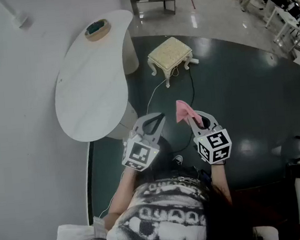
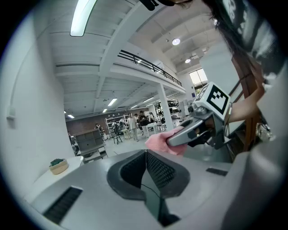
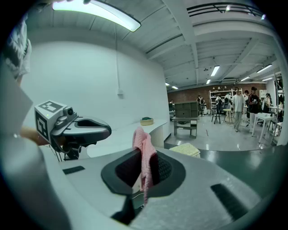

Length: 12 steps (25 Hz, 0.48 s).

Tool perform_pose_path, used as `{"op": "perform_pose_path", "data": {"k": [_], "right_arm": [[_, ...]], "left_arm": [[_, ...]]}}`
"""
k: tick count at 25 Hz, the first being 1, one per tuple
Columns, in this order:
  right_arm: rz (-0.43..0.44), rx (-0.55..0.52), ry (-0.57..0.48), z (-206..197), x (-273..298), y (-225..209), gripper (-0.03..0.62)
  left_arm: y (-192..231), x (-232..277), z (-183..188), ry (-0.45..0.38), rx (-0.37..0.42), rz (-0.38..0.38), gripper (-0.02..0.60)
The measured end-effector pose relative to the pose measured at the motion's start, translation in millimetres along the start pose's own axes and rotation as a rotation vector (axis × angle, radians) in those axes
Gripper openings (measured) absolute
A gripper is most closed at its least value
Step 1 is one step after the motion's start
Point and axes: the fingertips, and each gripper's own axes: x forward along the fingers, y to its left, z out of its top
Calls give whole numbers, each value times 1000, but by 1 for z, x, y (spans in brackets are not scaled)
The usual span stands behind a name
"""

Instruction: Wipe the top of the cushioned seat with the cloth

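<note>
Quick status from us: the wiping hasn't started yet as far as we can tell. The small pink cloth (image 1: 183, 112) is pinched in the right gripper (image 1: 195, 120), which is clamped tight on it, with the loose end sticking up past the jaws just right of centre in the head view. The right gripper view shows the same thing, the cloth hanging down between the closed jaws.

The left gripper (image 1: 159, 119) sits just beside it to the left. Its jaws are pressed together with nothing between them, so it's basically along for the ride.

The cream cushioned seat with carved legs (image 1: 171, 52) is up in the top centre of the head view, standing on the dark floor (image 1: 241, 81) and well apart from both grippers. Nothing is touching its top.

So we'd say: cloth picked up, done. Still left: getting over to the seat, bringing the cloth down on the cushion and doing the wiping itself.

Counts:
- one pink cloth
- one cushioned seat
- two grippers
- one white curved tabletop (image 1: 92, 91) at the left
- one little round basket (image 1: 98, 28) on its far end

There are people in the far background too, but they're too small for us to count.
</note>
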Motion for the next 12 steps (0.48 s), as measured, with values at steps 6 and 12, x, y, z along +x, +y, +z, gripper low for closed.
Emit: {"op": "perform_pose_path", "data": {"k": [6,12], "right_arm": [[-5,-10,-16,6,-1,-8,12],[-32,5,-20,0,-7,-24,12]], "left_arm": [[0,9,4,1,4,-7,6],[-8,22,6,4,17,-24,6]]}}
